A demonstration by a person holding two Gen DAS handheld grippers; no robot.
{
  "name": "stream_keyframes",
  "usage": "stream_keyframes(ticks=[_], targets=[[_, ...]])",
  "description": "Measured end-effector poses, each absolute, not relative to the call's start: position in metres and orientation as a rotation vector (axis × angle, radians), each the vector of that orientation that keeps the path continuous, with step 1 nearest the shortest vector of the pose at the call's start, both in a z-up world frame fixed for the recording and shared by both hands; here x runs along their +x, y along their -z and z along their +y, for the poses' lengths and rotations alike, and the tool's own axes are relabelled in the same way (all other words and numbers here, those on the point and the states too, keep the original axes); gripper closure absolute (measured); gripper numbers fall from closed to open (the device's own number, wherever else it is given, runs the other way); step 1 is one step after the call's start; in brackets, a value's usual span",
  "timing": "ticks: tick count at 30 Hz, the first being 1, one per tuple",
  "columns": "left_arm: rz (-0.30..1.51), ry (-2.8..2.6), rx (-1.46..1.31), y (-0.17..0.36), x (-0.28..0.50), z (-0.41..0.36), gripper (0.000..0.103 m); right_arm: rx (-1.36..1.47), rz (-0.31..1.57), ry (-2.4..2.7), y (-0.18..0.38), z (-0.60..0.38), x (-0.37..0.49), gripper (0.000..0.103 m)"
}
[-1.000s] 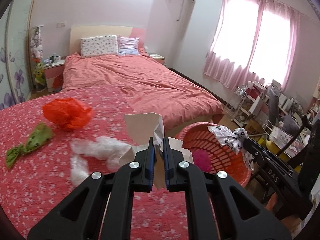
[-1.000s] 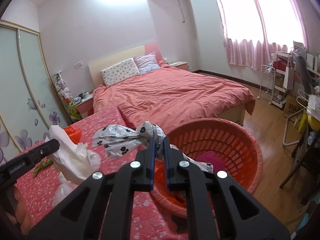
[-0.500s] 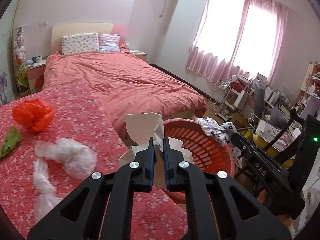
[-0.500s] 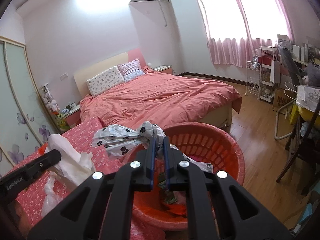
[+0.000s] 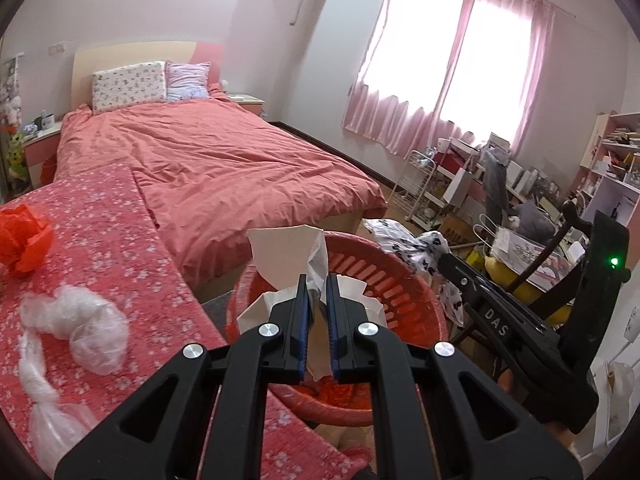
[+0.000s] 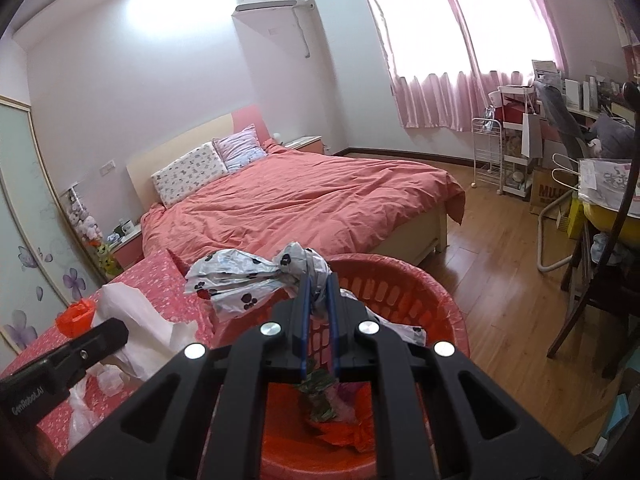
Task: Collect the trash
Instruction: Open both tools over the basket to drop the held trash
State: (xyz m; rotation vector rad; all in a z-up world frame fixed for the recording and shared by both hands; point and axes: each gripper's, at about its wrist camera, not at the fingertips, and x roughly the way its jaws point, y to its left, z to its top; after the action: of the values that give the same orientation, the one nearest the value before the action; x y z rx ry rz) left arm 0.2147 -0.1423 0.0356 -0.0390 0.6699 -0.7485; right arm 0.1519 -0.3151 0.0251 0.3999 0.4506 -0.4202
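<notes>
While both hover over the basket (image 5: 404, 280), left claw (image 5: 316, 284) pinching paper (image 5: 280, 248), right claw (image 6: 318, 284) bag (image 6: 240, 280)

A table (image 5: 120, 240) under a red flowered cloth carries 1 crumpled red bag (image 5: 24, 238) near its left edge and 2 clear plastic bags (image 5: 80, 326) closer to the front edge. A red basket (image 5: 408, 300) stands on the wooden floor (image 6: 500, 248) against the table's right edge
</notes>
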Motion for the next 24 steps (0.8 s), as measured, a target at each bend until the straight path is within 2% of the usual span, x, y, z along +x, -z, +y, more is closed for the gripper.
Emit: stream_keyframes(ticks=[7, 13, 14, 19, 21, 23, 24], targets=[[0.688, 0.777, -0.028, -0.027, 0.218, -0.160, 0.095, 0.435, 0.457, 0.434, -0.018, -0.332, 0.159, 0.093], [0.729, 0.772, -0.024, -0.015, 0.224, -0.168, 0.090, 0.479, 0.478, 0.433, -0.006, -0.347, 0.165, 0.086], [0.744, 0.771, -0.023, -0.012, 0.226, -0.168, 0.088, 0.483, 0.482, 0.435, -0.004, -0.349, 0.165, 0.083], [0.778, 0.735, -0.022, -0.002, 0.230, -0.165, 0.066, 0.490, 0.490, 0.452, 0.003, -0.354, 0.164, 0.069], [0.791, 0.713, -0.024, 0.001, 0.231, -0.160, 0.064, 0.481, 0.491, 0.457, 0.003, -0.353, 0.162, 0.063], [0.794, 0.686, -0.020, 0.001, 0.230, -0.152, 0.058, 0.447, 0.486, 0.468, 0.001, -0.348, 0.159, 0.043], [0.789, 0.671, -0.017, -0.001, 0.229, -0.146, 0.052, 0.426, 0.482, 0.473, 0.000, -0.344, 0.158, 0.039]])
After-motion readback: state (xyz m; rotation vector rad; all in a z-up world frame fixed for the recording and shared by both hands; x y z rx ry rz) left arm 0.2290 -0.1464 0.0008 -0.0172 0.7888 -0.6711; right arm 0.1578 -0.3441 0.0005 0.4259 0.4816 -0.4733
